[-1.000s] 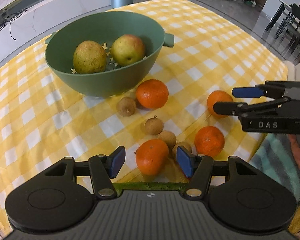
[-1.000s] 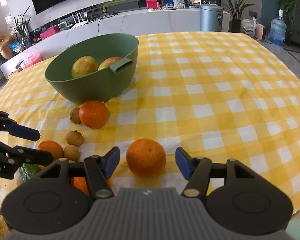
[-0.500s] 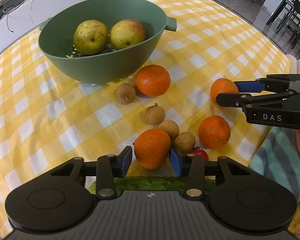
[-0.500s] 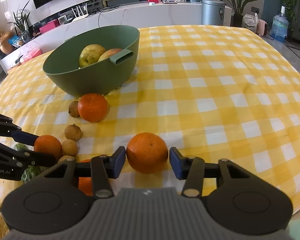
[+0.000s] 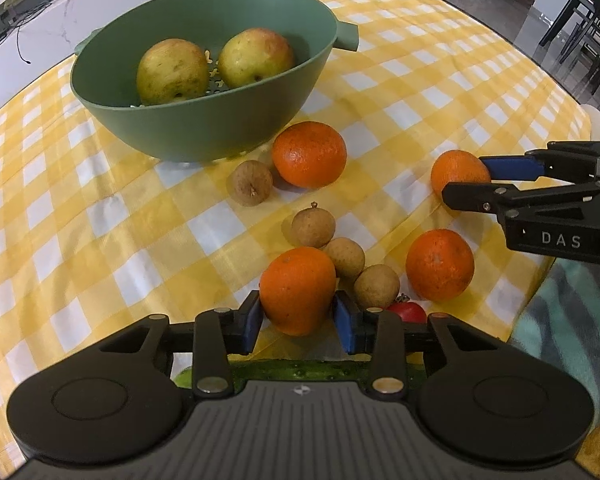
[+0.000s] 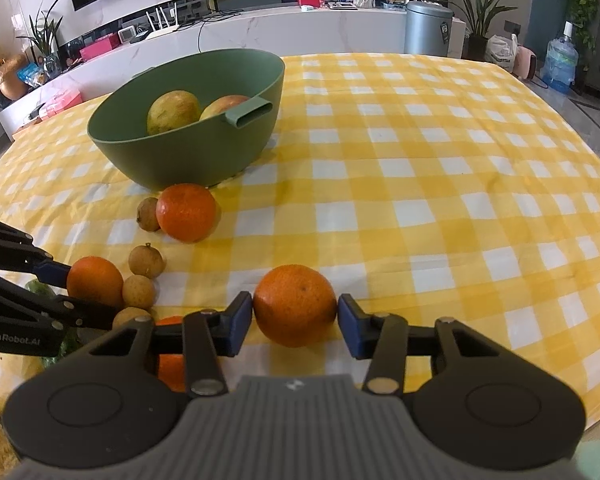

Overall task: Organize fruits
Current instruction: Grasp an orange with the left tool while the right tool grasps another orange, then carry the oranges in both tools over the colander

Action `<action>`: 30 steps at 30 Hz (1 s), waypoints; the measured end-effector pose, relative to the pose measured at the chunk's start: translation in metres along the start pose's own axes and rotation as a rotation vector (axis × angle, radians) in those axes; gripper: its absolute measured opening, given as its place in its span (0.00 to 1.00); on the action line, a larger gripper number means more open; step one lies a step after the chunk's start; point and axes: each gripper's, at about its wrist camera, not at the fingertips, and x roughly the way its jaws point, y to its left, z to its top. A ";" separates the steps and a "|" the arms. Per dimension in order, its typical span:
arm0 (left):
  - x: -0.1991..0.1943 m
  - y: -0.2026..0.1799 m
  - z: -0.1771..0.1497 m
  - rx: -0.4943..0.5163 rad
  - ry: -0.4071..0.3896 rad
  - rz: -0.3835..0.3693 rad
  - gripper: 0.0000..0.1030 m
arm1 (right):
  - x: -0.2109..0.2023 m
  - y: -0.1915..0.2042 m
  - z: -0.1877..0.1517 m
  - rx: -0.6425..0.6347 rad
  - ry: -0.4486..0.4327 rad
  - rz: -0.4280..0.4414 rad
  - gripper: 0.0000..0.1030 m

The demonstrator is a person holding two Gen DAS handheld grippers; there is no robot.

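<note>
My left gripper [image 5: 298, 312] is closing its jaws on an orange [image 5: 296, 288] at the near edge of the checked cloth; both blue pads touch its sides. My right gripper [image 6: 296, 316] has its pads against another orange [image 6: 294, 304], which rests on the cloth. In the left wrist view that right gripper [image 5: 464, 178] comes in from the right. The green bowl [image 5: 204, 132] stands behind and holds two apples [image 5: 172, 70]. Two more oranges [image 5: 309, 154] [image 5: 440, 264] and several small brown longans [image 5: 313, 226] lie loose between the bowl and the grippers.
A small red tomato [image 5: 406, 312] and a green cucumber [image 5: 292, 372] lie at the table's near edge under my left gripper. The cloth's right half [image 6: 440, 184] holds nothing. A striped fabric [image 5: 560, 328] hangs beyond the near right edge.
Both grippers have narrowed around their oranges, from wide apart to pads touching the fruit. The left gripper has come slightly closer to its orange; the right has stayed put.
</note>
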 end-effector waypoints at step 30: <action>-0.081 0.024 0.030 -0.139 -0.380 -0.044 0.40 | -0.033 0.027 0.041 -0.118 -0.224 0.059 0.42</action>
